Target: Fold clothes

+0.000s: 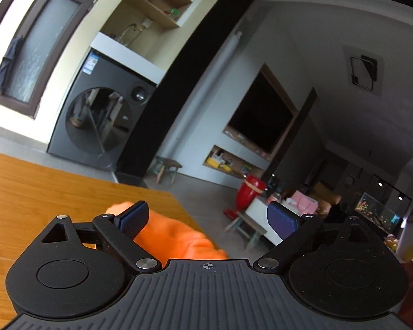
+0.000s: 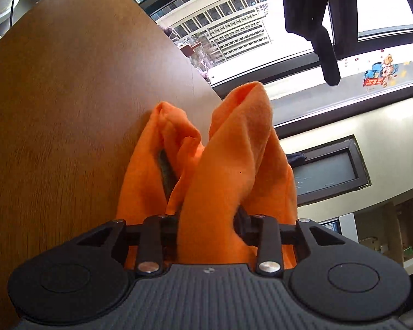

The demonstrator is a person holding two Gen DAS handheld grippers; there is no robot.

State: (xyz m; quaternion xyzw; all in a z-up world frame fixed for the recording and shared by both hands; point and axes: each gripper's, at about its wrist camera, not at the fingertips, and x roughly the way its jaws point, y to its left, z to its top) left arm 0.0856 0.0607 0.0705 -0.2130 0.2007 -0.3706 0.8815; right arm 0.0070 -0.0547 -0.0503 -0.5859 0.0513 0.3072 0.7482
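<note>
While the right gripper (image 2: 209,220) pinches bunched orange cloth (image 2: 228,148) above the wooden table (image 2: 68,110), the left gripper (image 1: 209,217) hovers wide open, holding nothing.

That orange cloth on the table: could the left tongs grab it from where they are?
Probably yes. The left tongs are open, and the orange cloth lies just under and ahead of them on the wooden table, with nothing between.
</note>
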